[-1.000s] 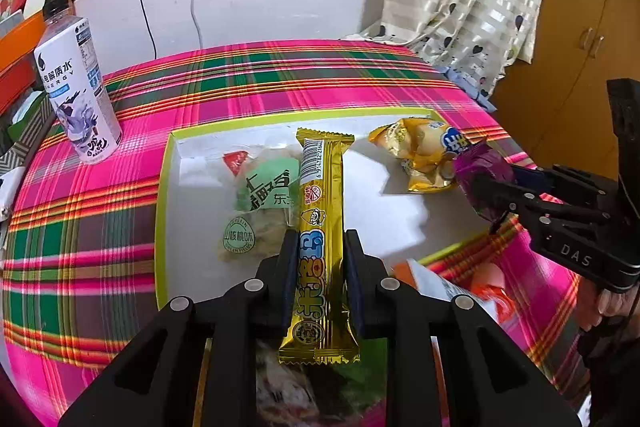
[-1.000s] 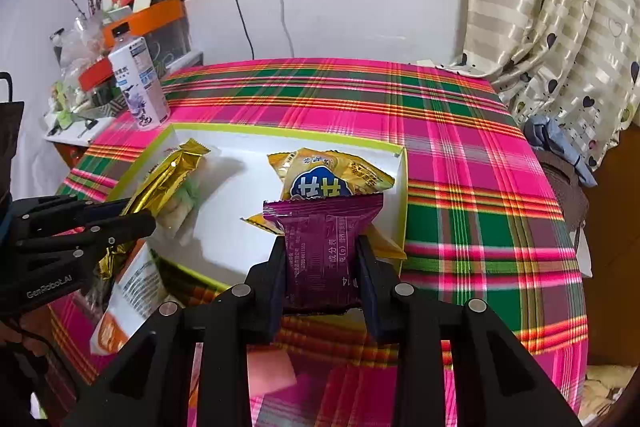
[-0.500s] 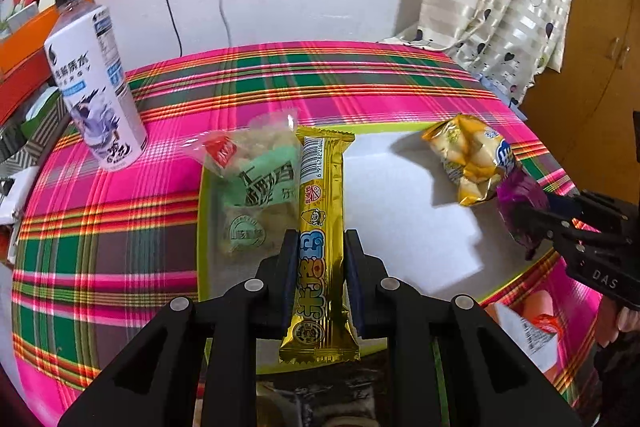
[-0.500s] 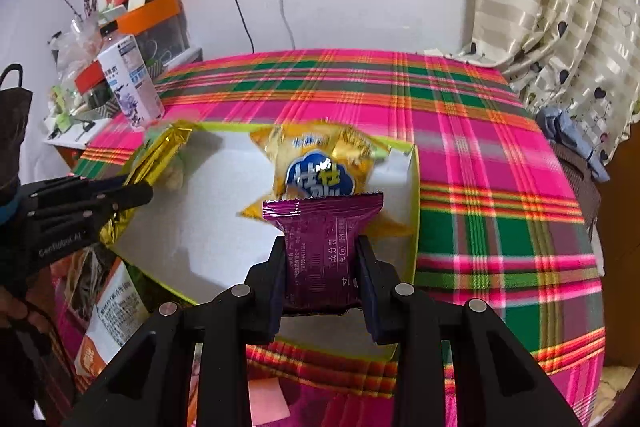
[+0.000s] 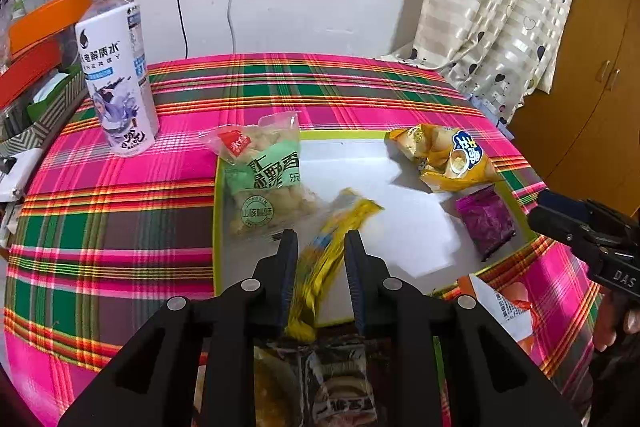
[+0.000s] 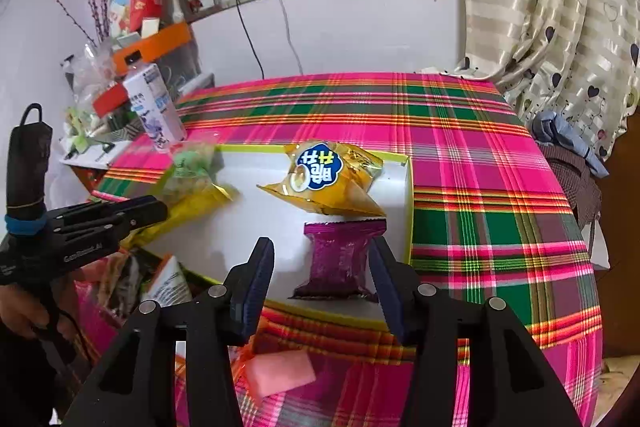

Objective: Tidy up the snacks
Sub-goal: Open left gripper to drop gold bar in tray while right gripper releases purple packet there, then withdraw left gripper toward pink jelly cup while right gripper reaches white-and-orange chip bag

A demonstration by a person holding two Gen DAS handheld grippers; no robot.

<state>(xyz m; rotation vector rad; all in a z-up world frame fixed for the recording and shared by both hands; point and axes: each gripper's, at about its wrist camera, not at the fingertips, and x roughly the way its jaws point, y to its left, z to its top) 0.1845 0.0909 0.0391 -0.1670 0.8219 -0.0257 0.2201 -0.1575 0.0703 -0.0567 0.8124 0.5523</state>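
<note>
With both the left gripper (image 5: 318, 259) and right gripper (image 6: 322, 273) spread, the gold snack bar (image 5: 332, 239) and purple packet (image 6: 340, 259) lie released in the white tray (image 6: 248, 223) mid-frame, while packets at the lower edge seemingly remain unsorted.

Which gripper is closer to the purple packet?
The right. The right gripper is open with the purple packet lying between its fingers in the tray. The left gripper sits farther across the tray, around the gold bar.
</note>
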